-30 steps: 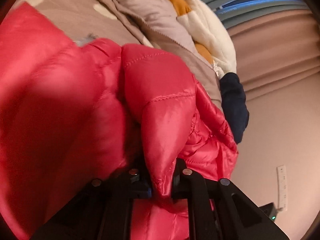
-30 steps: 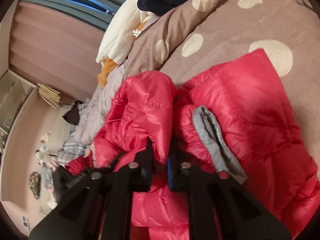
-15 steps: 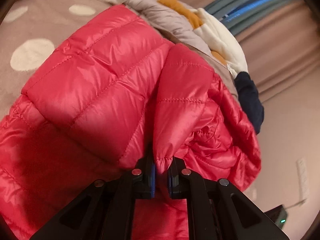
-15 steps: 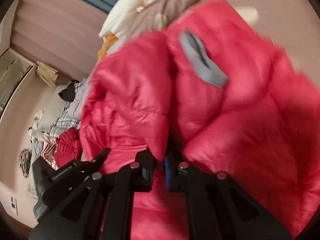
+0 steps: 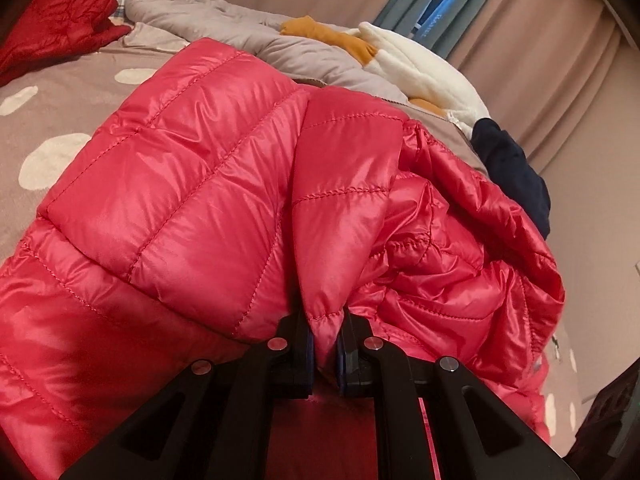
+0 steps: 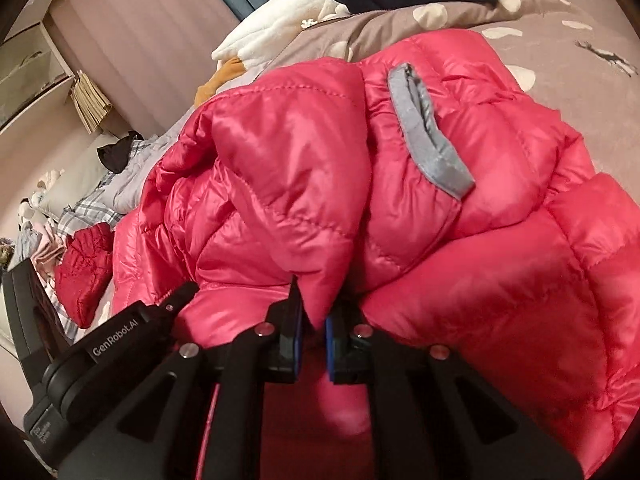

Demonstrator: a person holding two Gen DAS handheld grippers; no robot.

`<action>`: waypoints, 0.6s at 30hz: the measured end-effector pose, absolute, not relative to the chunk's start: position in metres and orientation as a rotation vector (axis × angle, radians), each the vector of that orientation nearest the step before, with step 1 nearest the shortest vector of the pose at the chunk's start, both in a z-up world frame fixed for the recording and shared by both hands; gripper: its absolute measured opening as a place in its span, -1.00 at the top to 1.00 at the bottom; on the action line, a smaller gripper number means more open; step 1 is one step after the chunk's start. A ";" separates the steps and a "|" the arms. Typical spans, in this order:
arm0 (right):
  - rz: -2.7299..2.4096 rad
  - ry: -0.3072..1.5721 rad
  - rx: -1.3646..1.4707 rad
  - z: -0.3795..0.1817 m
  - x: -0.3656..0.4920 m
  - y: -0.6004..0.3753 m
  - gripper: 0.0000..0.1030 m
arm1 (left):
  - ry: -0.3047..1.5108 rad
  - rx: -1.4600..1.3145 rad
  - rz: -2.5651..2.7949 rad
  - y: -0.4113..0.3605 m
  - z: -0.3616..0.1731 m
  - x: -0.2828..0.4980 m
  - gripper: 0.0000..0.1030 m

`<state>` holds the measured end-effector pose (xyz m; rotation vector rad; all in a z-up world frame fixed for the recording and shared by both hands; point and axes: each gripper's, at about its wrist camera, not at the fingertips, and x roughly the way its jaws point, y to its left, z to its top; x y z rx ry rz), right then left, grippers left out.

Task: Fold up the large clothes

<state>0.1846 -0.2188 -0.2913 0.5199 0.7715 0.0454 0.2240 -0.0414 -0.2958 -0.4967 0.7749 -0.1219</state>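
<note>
A shiny red quilted down jacket [image 5: 192, 184] lies bunched on a brown bedspread with pale dots [image 5: 52, 120]. My left gripper [image 5: 324, 344] is shut on a fold of the jacket's edge. In the right wrist view the same jacket [image 6: 500, 280] fills the frame, with a grey fabric strip [image 6: 424, 136] on top. My right gripper [image 6: 312, 336] is shut on another fold of the jacket. The left gripper's black body [image 6: 120, 344] shows at the lower left of the right wrist view, close beside the right one.
Other clothes lie along the far side of the bed: a grey padded garment [image 5: 224, 24], an orange piece [image 5: 328, 36], a white fleece [image 5: 424, 68], a navy garment [image 5: 508, 172] and a dark red jacket [image 5: 60, 20]. Curtains [image 5: 540, 40] hang behind. Shelves [image 6: 32, 72] stand at the left.
Both grippers stay shut on the jacket and have carried its folds over the body. More of the bedspread and the far clothes now shows beyond the jacket.
</note>
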 end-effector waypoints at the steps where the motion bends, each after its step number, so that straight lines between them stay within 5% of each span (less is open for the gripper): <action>1: 0.044 0.771 0.518 -0.291 0.184 -0.217 0.90 | 0.774 -0.500 -0.123 -0.042 -0.296 0.224 0.77; 18: 0.088 0.757 0.592 -0.293 0.171 -0.233 0.83 | 0.769 -0.550 -0.150 -0.036 -0.299 0.216 0.77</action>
